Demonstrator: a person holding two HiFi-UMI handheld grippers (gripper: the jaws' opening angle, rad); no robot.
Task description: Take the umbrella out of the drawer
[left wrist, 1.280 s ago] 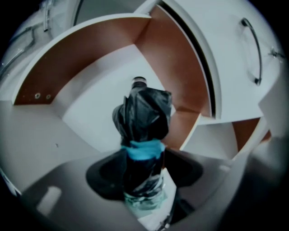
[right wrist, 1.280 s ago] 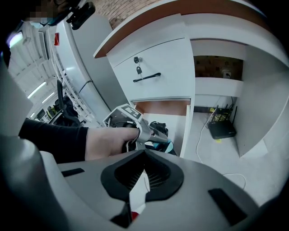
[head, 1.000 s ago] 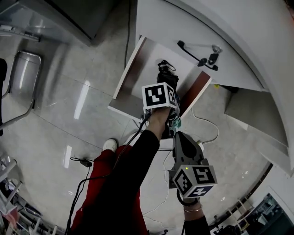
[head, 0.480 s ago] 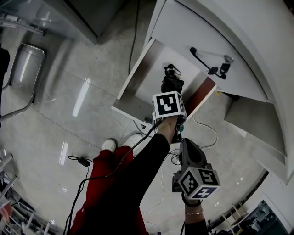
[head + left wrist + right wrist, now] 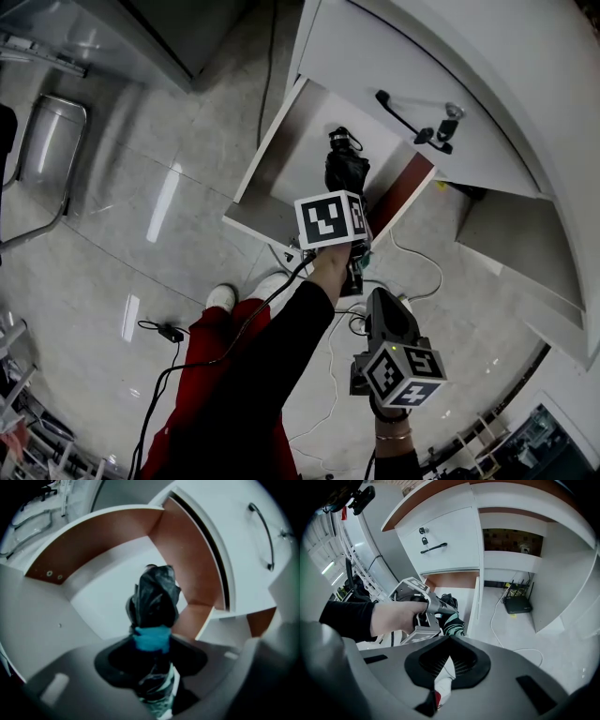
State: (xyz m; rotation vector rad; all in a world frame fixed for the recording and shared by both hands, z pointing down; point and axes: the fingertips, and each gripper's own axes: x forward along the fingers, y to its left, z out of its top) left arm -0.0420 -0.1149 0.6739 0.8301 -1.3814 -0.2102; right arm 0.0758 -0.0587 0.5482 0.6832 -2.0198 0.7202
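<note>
A folded black umbrella [image 5: 345, 167] with a teal-striped end [image 5: 453, 625] lies in the open white drawer [image 5: 272, 178]. My left gripper [image 5: 349, 193] reaches down into the drawer over it. In the left gripper view the umbrella [image 5: 157, 597] runs straight out from between the jaws, a blue band round it. The left gripper [image 5: 152, 641] is closing, with dark gaps still showing on both sides of the umbrella. My right gripper [image 5: 380, 302] hangs outside the drawer's front, over the floor. Its ribbed pads [image 5: 461, 663] meet, with a white and red scrap low between them.
Above the open drawer is a shut drawer front with a black handle [image 5: 403, 112] and a key in its lock [image 5: 448, 117]. A router [image 5: 518, 604] and white cables [image 5: 412, 258] lie on the floor under the desk. A chair [image 5: 47, 150] stands at the left.
The left gripper has stayed over the umbrella in the drawer, and a little more of the umbrella shows beyond its cube. The right gripper has drifted slightly by the drawer's front.
</note>
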